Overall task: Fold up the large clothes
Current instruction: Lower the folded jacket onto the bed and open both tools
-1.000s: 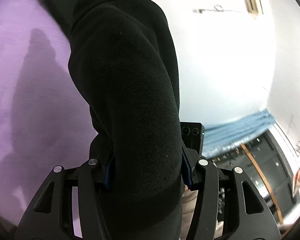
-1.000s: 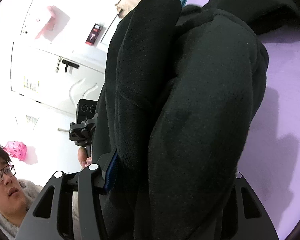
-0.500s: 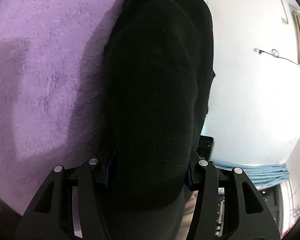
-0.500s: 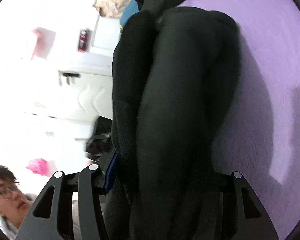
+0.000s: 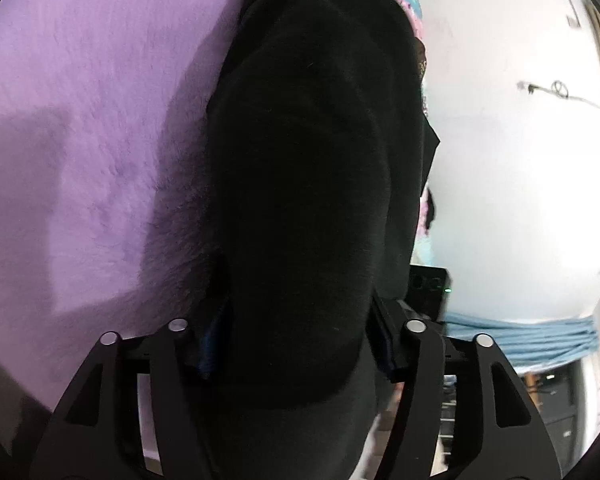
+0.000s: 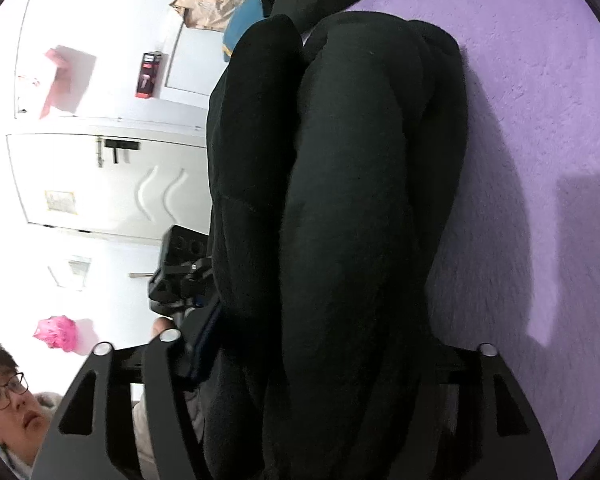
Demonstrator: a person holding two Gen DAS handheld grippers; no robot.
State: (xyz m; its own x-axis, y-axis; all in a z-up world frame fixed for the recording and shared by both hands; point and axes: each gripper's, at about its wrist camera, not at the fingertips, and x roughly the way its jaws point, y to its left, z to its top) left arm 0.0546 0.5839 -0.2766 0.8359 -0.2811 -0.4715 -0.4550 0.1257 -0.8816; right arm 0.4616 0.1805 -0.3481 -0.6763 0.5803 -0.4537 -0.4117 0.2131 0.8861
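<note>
A thick black fleece garment (image 5: 312,184) fills the middle of both views and hangs in bunched folds over a purple fuzzy blanket (image 5: 80,152). My left gripper (image 5: 296,344) is shut on a fold of the garment; its fingertips are buried in cloth. In the right wrist view my right gripper (image 6: 320,356) is shut on another thick fold of the same garment (image 6: 360,200), just above the purple blanket (image 6: 540,140). The other gripper's body (image 6: 180,264) shows close to the left of the cloth.
White walls and a white cabinet (image 6: 112,184) stand beyond the blanket. A pile of beige and blue clothes (image 6: 220,4) lies at the far end. The person's face (image 6: 8,396) is at lower left. A blue curtain (image 5: 532,340) hangs at right.
Both grippers have carried the black garment down and forward, close to the purple blanket. The blanket now fills more of each view. Both grips are unchanged.
</note>
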